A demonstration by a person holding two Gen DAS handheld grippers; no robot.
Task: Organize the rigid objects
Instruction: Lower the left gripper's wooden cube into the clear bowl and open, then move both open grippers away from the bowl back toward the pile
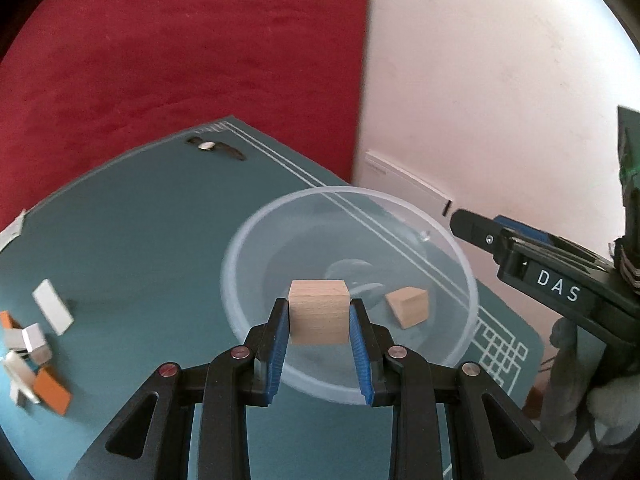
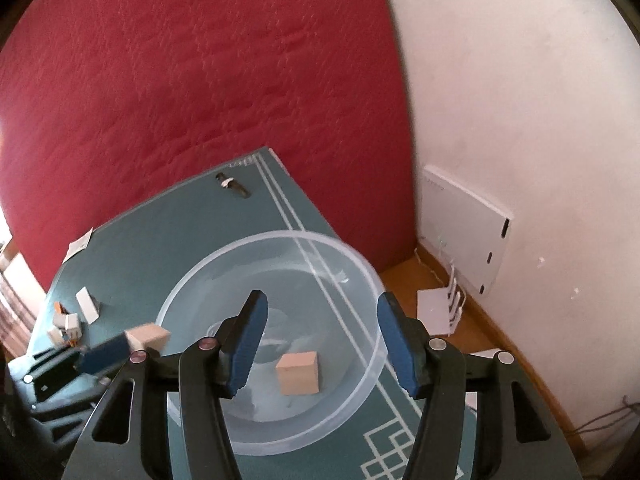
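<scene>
Item: wooden cube (image 1: 319,311) | Held by: your left gripper (image 1: 319,322), fingers pinching its two side faces | Position: above the near rim of the clear bowl (image 1: 248,240), second cube (image 1: 408,306) already inside | Your right gripper (image 2: 320,344): fingers spread, empty, over the bowl.

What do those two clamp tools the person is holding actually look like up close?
Each hand-held gripper is a black plastic scissor-like frame with triangular cut-outs and round silver or reddish rivets. Left hand-held gripper and right hand-held gripper both end in two fingers lined with ribbed blue pads. The right one carries white "DAS" lettering on its side.
</scene>
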